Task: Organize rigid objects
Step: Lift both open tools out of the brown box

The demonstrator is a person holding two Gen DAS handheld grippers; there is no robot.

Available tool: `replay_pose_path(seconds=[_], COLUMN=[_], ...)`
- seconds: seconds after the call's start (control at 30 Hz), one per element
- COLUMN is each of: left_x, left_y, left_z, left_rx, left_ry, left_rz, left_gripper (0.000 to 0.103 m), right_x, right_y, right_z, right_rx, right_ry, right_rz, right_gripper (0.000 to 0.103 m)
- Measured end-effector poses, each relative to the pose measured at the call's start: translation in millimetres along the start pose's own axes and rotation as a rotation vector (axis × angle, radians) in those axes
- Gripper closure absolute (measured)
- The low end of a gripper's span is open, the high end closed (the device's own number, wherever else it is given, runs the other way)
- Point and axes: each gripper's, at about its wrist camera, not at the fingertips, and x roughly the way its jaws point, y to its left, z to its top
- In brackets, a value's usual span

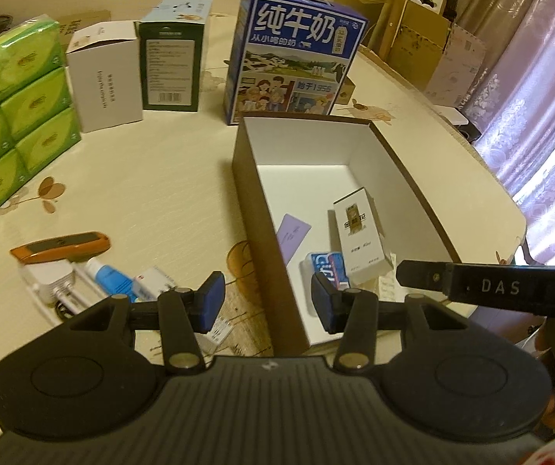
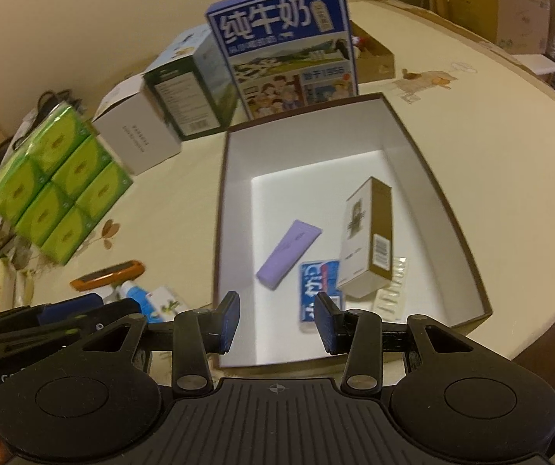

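Note:
A brown box with a white inside (image 1: 247, 201) (image 2: 219, 232) lies open on the table. In it are a purple flat case (image 1: 294, 234) (image 2: 289, 250), a white-and-gold carton (image 1: 358, 228) (image 2: 366, 236), a blue-and-red pack (image 1: 329, 267) (image 2: 318, 286) and a clear blister strip (image 2: 391, 286). Left of the box lie an orange tool (image 1: 60, 246), a white charger (image 1: 50, 277), a blue-white tube (image 1: 106, 275) and a small white box (image 1: 155, 281). My left gripper (image 1: 269, 304) hangs open and empty above the box's near left wall. My right gripper (image 2: 277, 321) is open and empty over the box's near end.
A blue milk carton (image 1: 296, 58) stands behind the box. Beside it are a green-sided box (image 1: 172, 62), a white box (image 1: 106, 77) and stacked green tissue packs (image 1: 9, 116). The table's rounded edge (image 1: 510, 201) runs along the right, with curtains beyond.

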Motion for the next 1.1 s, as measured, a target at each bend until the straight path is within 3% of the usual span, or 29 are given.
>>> replay_pose_path(seconds=[0.67, 1.1], left_x=[-77.2, -92.2], left_y=[51.2, 101.8], left_z=[-35.7, -53.9], left_rx=[-0.047, -0.117], left_ry=[-0.063, -0.062], left_rz=[0.136, 0.213], left_gripper=[0.060, 0.060], right_x=[-12.6, 18.5], right_y=[80.4, 126.2], right_z=[-36.2, -51.6], right_rx=[-0.152, -0.276], right_ry=[-0.001, 0.061], right_rz=[0.155, 0.235], right_gripper=[0.064, 0.064])
